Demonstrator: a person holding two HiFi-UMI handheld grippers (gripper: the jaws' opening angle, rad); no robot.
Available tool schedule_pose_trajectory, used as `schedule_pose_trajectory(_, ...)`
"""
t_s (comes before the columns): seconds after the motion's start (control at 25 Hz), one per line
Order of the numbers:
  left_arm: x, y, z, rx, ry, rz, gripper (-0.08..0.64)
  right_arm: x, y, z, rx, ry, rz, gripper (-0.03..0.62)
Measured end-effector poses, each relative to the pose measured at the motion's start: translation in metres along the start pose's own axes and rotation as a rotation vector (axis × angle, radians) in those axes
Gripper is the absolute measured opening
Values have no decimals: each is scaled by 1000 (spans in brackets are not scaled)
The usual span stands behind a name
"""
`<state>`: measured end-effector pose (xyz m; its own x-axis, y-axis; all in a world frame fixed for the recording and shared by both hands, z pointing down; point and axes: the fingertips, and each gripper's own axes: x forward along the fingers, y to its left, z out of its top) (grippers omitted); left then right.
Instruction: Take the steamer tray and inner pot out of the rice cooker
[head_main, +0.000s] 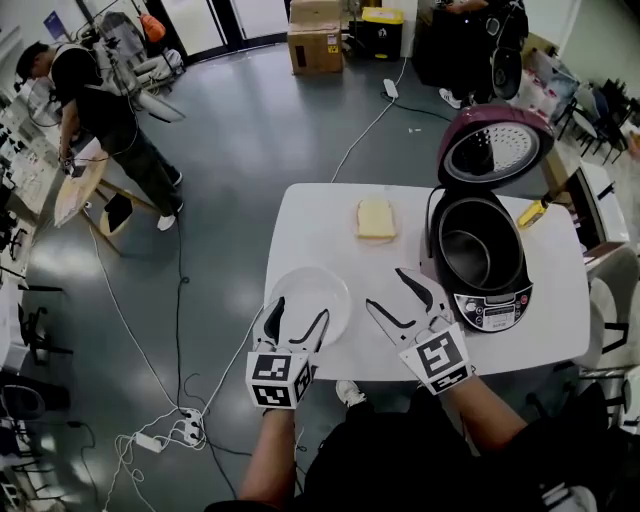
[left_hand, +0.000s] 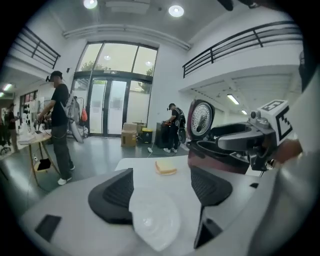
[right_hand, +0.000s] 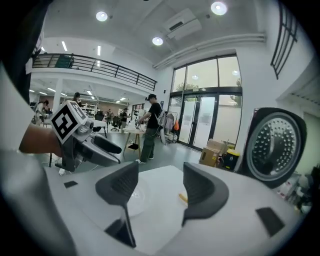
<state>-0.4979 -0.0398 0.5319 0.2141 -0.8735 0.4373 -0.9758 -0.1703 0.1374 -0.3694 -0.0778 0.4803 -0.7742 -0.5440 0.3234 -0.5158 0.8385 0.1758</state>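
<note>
The dark red rice cooker (head_main: 497, 300) stands at the right of the white table (head_main: 320, 215), its lid (head_main: 495, 148) tipped up and back. The metal inner pot (head_main: 470, 250) sits inside it. The clear white steamer tray (head_main: 310, 298) lies flat on the table near the front edge, left of the cooker. My left gripper (head_main: 298, 312) hovers open over the tray's near side, with the tray (left_hand: 155, 220) showing below its empty jaws (left_hand: 162, 182). My right gripper (head_main: 386, 289) hangs open between tray and cooker, nothing between its fingers (right_hand: 160, 187).
A yellow sponge (head_main: 376, 218) lies mid-table behind the tray. A small yellow item (head_main: 533, 212) sits beside the cooker at the table's right edge. Cables and a power strip (head_main: 180, 432) lie on the floor at left. A person (head_main: 100, 110) works at a far bench.
</note>
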Motion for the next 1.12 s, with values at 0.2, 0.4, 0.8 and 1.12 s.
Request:
schedule_pose_trajectory(0.2, 28, -58, 30, -85, -14, -137, 362, -36, -42, -8, 127, 34, 18, 291)
schedule_pose_trajectory(0.4, 65, -127, 58, -161, -2, -264, 367, -86, -116, -13, 221, 10, -72, 309)
schedule_pose_trajectory(0.8, 124, -232, 75, -388, 76, -450, 351, -157, -219, -58, 477, 74, -45, 316)
schedule_pose_trajectory(1.12, 164, -263, 70, -702, 161, -523, 342, -185, -295, -112, 939, 104, 111, 314)
